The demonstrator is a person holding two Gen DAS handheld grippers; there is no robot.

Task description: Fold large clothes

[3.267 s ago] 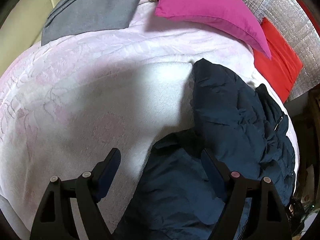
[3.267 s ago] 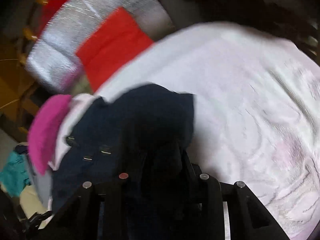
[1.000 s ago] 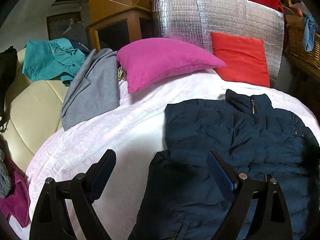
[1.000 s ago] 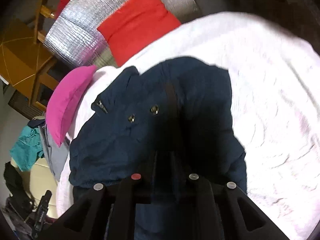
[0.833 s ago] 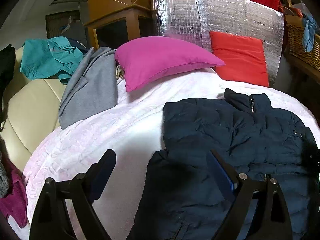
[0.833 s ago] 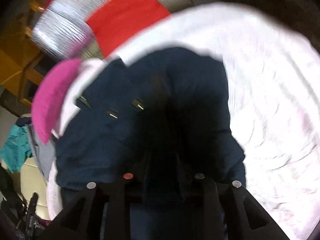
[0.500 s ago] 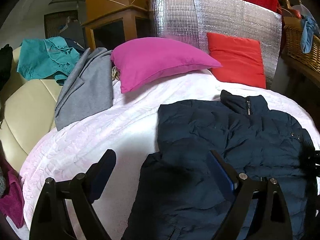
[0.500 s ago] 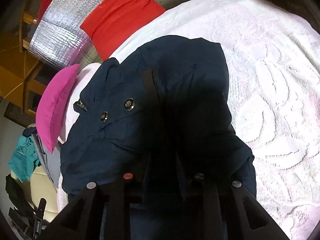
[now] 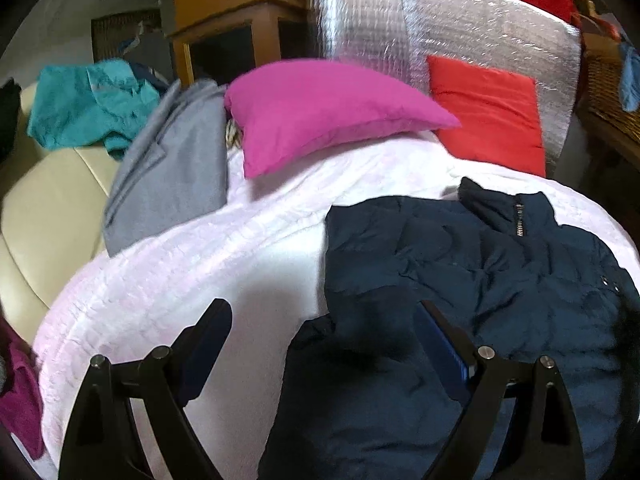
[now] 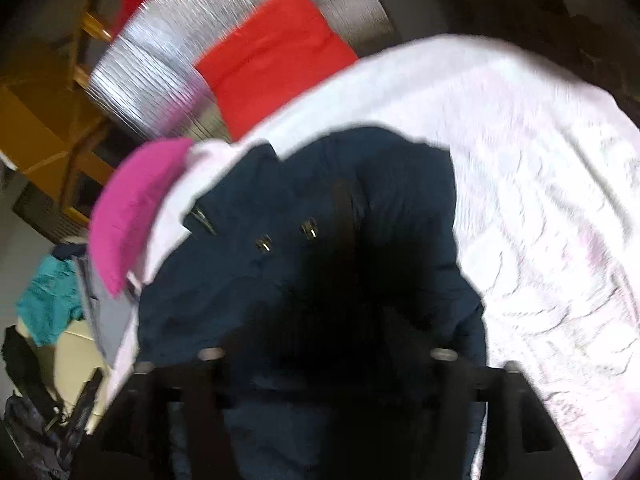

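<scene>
The bed (image 9: 224,264) with its pale pink-white quilted cover fills most of both views. On it lies the navy jacket (image 9: 460,264), a puffy one with a zip collar at 12 o'clock of the garment in the left wrist view; it lies from the centre toward 4 o'clock of that frame, and in the right wrist view it takes the centre and the lower middle (image 10: 320,240), with two metal snaps visible on its front.

Behind the bed stands a silver foil panel (image 9: 400,28) at 12 o'clock. A magenta pillow (image 9: 320,112) rests on the cover at 11 o'clock of the jacket, and a red cushion (image 9: 488,112) leans against the panel at 1 o'clock. A grey garment (image 9: 172,168) lies over the bed edge at 10 o'clock, touching the pillow, and a teal garment (image 9: 88,100) lies beyond it on a cream sofa (image 9: 44,216).

The left tool (image 9: 324,344) hangs above the bed with its fingers spread wide apart; one finger is over the white cover, the other over the jacket, and nothing is between them.

The right tool (image 10: 324,360) is at 6 o'clock of its frame, dark and blurred against the dark jacket cloth, so I cannot tell if its fingers are apart or pressed on the fabric
</scene>
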